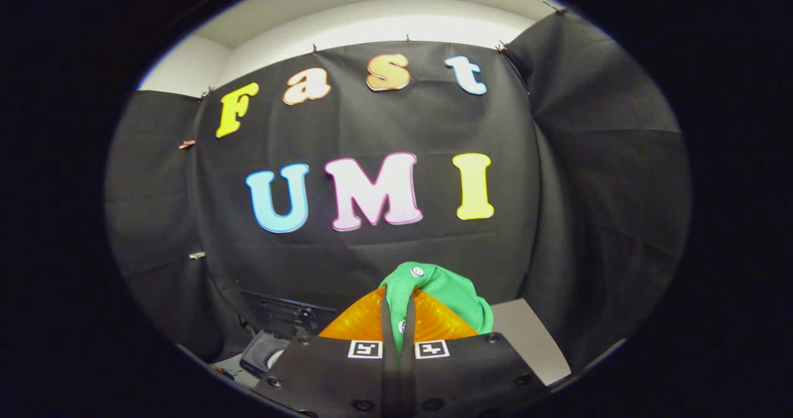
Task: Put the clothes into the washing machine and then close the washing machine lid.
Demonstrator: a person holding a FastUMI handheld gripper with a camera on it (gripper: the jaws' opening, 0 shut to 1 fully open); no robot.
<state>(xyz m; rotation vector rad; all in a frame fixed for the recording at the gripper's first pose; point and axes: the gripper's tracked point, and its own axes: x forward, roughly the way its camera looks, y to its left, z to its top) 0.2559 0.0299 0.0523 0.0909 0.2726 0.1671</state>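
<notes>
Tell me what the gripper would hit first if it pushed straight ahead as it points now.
Probably the black cloth wall, though depth is unclear. The gripper is shut on a green garment, held above the washing machine.

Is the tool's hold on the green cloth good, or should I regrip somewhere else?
The tool is shut on the green cloth at a bunched fold near a white button, taken from below, with the rest draping over the right finger. A thick fold like that suits a pinch, so keeping it seems sound.

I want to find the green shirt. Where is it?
In the gripper view, the green garment is pinched between the gripper's two closed fingers, held up before the black cloth wall.
</notes>
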